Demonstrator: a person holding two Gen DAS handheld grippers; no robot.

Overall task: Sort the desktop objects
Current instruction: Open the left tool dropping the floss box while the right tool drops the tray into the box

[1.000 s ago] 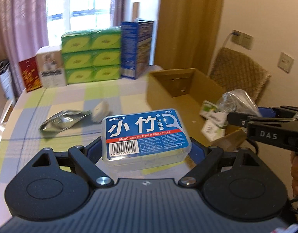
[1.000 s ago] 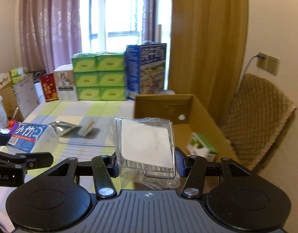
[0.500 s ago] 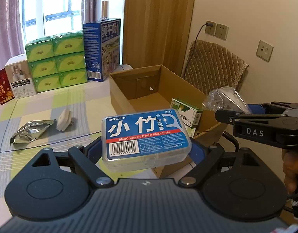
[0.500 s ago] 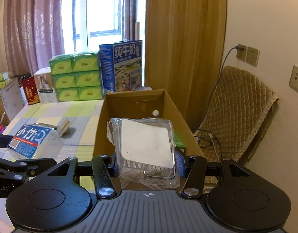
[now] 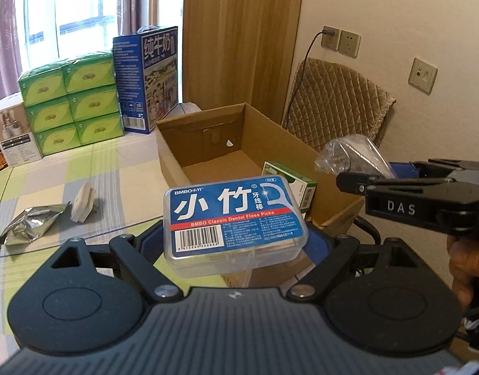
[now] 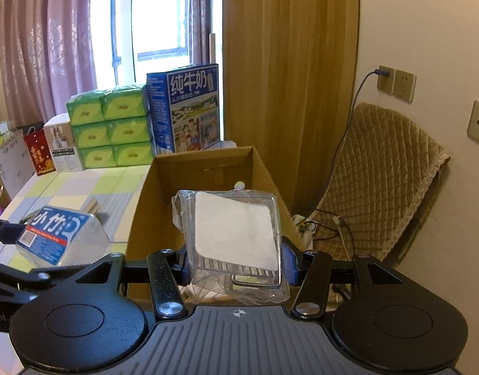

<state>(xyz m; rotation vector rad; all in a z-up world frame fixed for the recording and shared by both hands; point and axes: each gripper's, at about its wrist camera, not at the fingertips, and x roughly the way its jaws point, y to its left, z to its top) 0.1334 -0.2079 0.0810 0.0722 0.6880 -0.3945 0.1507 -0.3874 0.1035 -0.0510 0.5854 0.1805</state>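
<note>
Left tool (image 5: 236, 243) pinches the floss pick box (image 5: 234, 218) by its short ends, low centre of the left view; the cardboard box (image 5: 239, 153) opens just beyond, up and right. Right tool (image 6: 236, 268) clamps the clear packet (image 6: 236, 237) above that carton's near wall, so it looks nearer. The carton floor is mostly hidden.
</note>
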